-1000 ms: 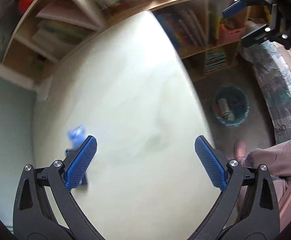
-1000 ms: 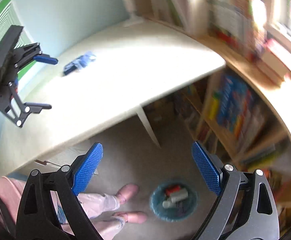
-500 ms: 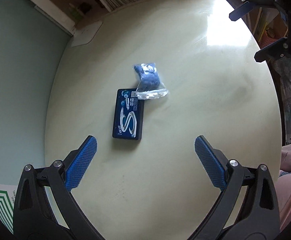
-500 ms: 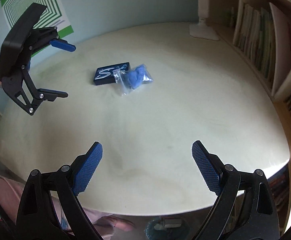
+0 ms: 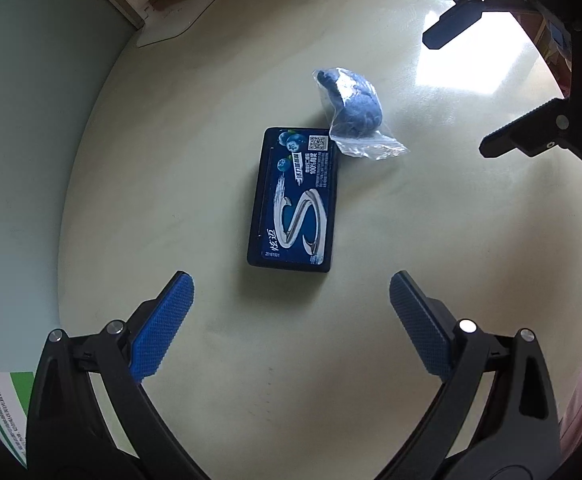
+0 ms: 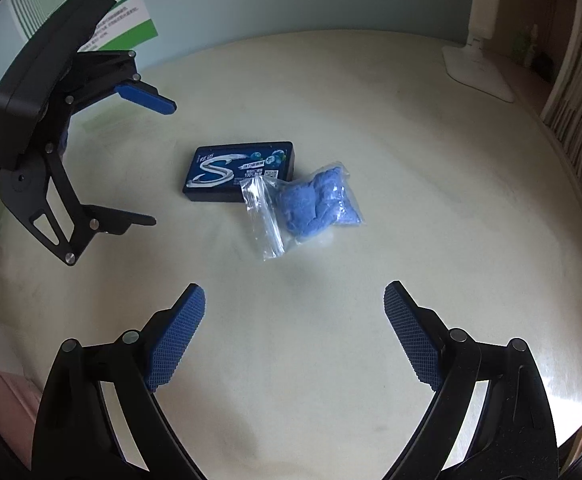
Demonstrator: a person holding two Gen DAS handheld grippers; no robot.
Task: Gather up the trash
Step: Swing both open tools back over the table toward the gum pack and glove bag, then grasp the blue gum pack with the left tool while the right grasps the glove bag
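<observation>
On the table (image 5: 171,200), the bag (image 5: 351,108) touches the box's (image 5: 295,204) far corner.

dark blue gum box (image 5: 293,200) with large silver "S", "100%", "20161501", QR code

Left gripper (image 5: 291,312), right gripper (image 6: 295,320): jaws wide (both empty).

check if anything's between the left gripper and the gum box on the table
Nothing visible blocks it. The left gripper is open with bare table between its fingers and the dark blue gum box. The clear bag of blue stuff overlaps only the box's far corner, on the side away from the gripper.
</observation>
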